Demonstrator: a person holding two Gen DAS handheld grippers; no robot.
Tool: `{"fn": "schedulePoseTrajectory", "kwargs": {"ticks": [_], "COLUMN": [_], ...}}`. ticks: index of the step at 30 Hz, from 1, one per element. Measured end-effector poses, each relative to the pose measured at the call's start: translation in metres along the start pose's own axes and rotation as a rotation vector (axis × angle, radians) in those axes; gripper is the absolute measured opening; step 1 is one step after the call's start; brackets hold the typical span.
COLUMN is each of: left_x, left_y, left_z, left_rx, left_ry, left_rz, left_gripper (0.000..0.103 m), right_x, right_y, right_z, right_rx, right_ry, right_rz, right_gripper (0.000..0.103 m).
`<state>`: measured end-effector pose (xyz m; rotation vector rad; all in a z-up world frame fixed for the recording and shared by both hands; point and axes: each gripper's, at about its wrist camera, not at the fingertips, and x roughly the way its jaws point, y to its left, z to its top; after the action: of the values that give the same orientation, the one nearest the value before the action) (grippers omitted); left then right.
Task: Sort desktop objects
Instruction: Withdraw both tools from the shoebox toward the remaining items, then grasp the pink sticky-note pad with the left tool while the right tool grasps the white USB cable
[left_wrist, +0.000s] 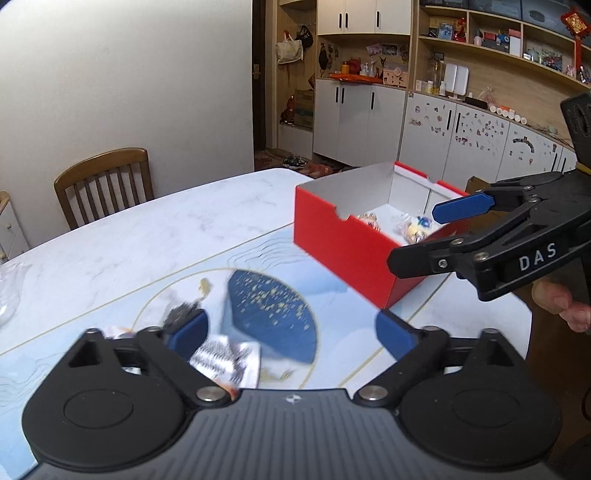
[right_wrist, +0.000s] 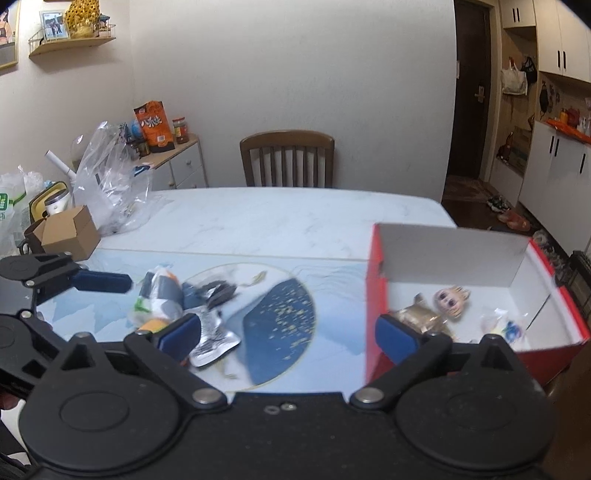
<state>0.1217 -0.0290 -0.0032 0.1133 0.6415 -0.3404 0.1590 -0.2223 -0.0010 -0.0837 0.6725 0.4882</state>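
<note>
Partly sorted, judging by how things lie: inside the red box (right_wrist: 376, 295), on its white floor, a small doll head with light hair (right_wrist: 451, 301), a clear-wrapped brownish packet (right_wrist: 421, 317) just beside it, and a small bagged yellow-and-blue item (right_wrist: 502, 326) nearer the box's right wall. Still out on the tabletop (right_wrist: 280, 218), left of the box and clustered at the left edge of the mat's dark blue fan motif (right_wrist: 280, 325): a silvery foil sachet (right_wrist: 214, 341), a dark crumpled wrapper (right_wrist: 218, 291), and a rolled packet in grey, white, green and orange (right_wrist: 162, 306); blurred, so finer detail cannot be told. Left gripper (left_wrist: 291, 334) low over that cluster, jaws spread wide and empty, the foil sachet (left_wrist: 225, 360) lying just under its left finger and the dark wrapper (left_wrist: 181, 314) behind that pad. Right gripper (right_wrist: 288, 334) hovering between cluster and box, jaws likewise released, nothing between them; in the left wrist view the same right gripper (left_wrist: 424, 238) reaching over the box's near right corner with fingers apart. Probably three loose pieces left to carry across to the box; light, thin, crinkly things, likely to slide or fold under a pinch, so a flat edge grasp seems wise
</note>
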Motion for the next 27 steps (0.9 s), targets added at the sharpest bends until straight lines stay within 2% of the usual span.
{"fn": "schedulePoseTrajectory", "kwargs": {"ticks": [7,15,23,27], "left_x": [-0.009,0.001,0.014,0.023], "left_y": [0.03,0.053,0.068,0.076], "left_z": [-0.043,-0.094,-0.115,-0.124], "left_rx": [0.026,0.058,0.085,0.094], "left_ry": [0.048,0.127,0.165,0.184], "left_rz": [-0.007,-0.031,-0.036,-0.028], "left_gripper": [0.103,0.103,0.103,0.103], "right_x": [0.017,0.041,0.065,0.077], "right_y": [0.038,0.071,0.097,0.11], "right_z": [-0.02,-0.047,-0.066,-0.072], "right_rx": [-0.006,0.004,0.006,-0.017], "right_ry": [0.052,0.128,0.193,0.232], "right_rz": [-0.005,-0.013,-0.001,0.025], "right_gripper": [0.101,0.101,0.099,0.094]}}
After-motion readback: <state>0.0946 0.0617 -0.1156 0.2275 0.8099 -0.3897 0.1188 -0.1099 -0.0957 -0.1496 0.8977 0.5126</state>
